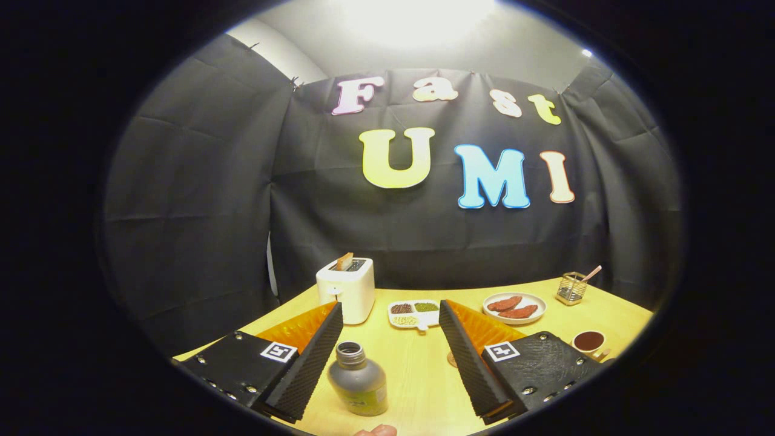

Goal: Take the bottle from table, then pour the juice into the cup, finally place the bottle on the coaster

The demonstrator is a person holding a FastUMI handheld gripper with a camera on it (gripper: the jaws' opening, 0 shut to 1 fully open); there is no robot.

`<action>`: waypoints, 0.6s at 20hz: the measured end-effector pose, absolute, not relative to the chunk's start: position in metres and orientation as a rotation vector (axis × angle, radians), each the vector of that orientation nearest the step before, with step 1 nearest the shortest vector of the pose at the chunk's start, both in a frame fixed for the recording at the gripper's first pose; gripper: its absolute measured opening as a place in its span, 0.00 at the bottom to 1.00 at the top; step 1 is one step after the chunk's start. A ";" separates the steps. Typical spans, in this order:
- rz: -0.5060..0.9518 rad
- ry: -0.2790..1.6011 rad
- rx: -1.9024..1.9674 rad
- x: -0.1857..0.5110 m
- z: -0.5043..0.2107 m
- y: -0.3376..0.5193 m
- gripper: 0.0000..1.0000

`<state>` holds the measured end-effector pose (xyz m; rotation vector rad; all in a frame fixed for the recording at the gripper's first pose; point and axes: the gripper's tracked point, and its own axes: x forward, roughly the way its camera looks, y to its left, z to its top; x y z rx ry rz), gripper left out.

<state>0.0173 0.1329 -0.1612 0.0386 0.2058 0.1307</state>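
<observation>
The bottle (358, 380), grey with a greenish label and an uncapped neck, stands upright on the counter (418, 369) between the spread jaws of the gripper (390, 315), just beside the left one and touching neither. The coaster (451, 360) is mostly hidden behind the right jaw and appears round. The cup (589, 343) beyond that jaw holds dark liquid; the divided dish (415, 313) holds grains.

pretty dim booth, one blown-out ceiling light (418, 18) glaring at 12 o'clock, heavy fisheye bending the table (418, 369) edges, center decently sharp.
</observation>
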 end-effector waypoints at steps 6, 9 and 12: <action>0.154 0.269 0.042 0.026 -0.196 0.162 0.98; 0.141 0.308 0.051 0.025 -0.217 0.167 0.97; 0.134 0.345 0.061 0.025 -0.235 0.171 0.98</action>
